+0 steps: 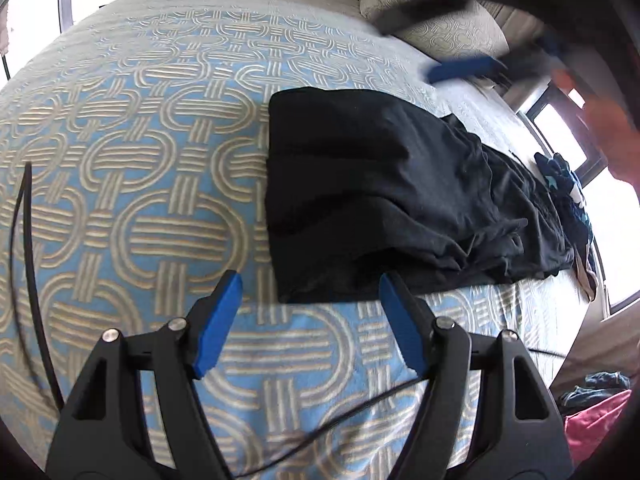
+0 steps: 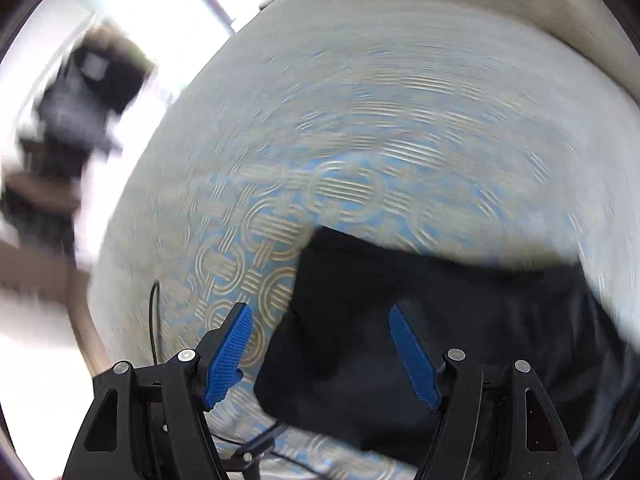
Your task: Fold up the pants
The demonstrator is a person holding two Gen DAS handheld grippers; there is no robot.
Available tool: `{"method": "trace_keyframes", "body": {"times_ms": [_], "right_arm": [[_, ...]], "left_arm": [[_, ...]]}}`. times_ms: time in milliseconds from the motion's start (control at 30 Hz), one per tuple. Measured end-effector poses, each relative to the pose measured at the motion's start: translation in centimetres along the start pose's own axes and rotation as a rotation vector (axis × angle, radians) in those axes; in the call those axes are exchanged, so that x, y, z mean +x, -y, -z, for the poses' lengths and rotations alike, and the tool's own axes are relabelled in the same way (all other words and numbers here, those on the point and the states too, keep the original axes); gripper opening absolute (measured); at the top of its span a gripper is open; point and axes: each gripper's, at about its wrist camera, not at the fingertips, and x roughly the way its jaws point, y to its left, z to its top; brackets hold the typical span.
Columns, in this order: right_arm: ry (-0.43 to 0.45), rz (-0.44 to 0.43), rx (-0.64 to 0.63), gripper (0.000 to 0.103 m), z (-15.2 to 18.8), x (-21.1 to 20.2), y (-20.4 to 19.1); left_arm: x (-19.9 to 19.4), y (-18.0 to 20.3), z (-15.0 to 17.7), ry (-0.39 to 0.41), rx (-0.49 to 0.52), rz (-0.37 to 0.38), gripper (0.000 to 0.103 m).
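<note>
Hovering above the black pants [image 1: 384, 196], both grippers angle downward, jaws apart.

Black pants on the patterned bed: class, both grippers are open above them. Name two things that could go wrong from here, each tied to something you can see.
1. The pants are smooth at one end but bunched at the other; folding over those wrinkles may trap them.
2. A thin black cable trails across the bedspread below the left gripper and might snag. The right gripper view is blurred.
</note>
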Motion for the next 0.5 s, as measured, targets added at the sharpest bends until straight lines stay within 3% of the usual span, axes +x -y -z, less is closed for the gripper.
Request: {"method": "trace_keyframes", "body": {"times_ms": [100,200,400,500], "right_arm": [[-0.127,0.022,-0.019,0.072,-3.0,3.2,-0.2],[-0.235,0.015,-0.03,0.072,-4.6,5.8,-0.4],[-0.353,0.183,-0.142,0.072,-5.5,9.6,-2.0],[-0.392,0.215,-0.196,0.07,-5.3,10.9,-2.6]], "left_arm": [[1.0,-0.2,-0.6,-0.018,-0.015,0.021,0.04],[1.3,-0.9,-0.7,-0.023,-0.035,0.04,0.036],[1.6,-1.1,-0.8,-0.018,-0.023,0.055,0.036],[1.7,-0.7,-0.9,-0.016,-0.001,0.047,0.036]]}}
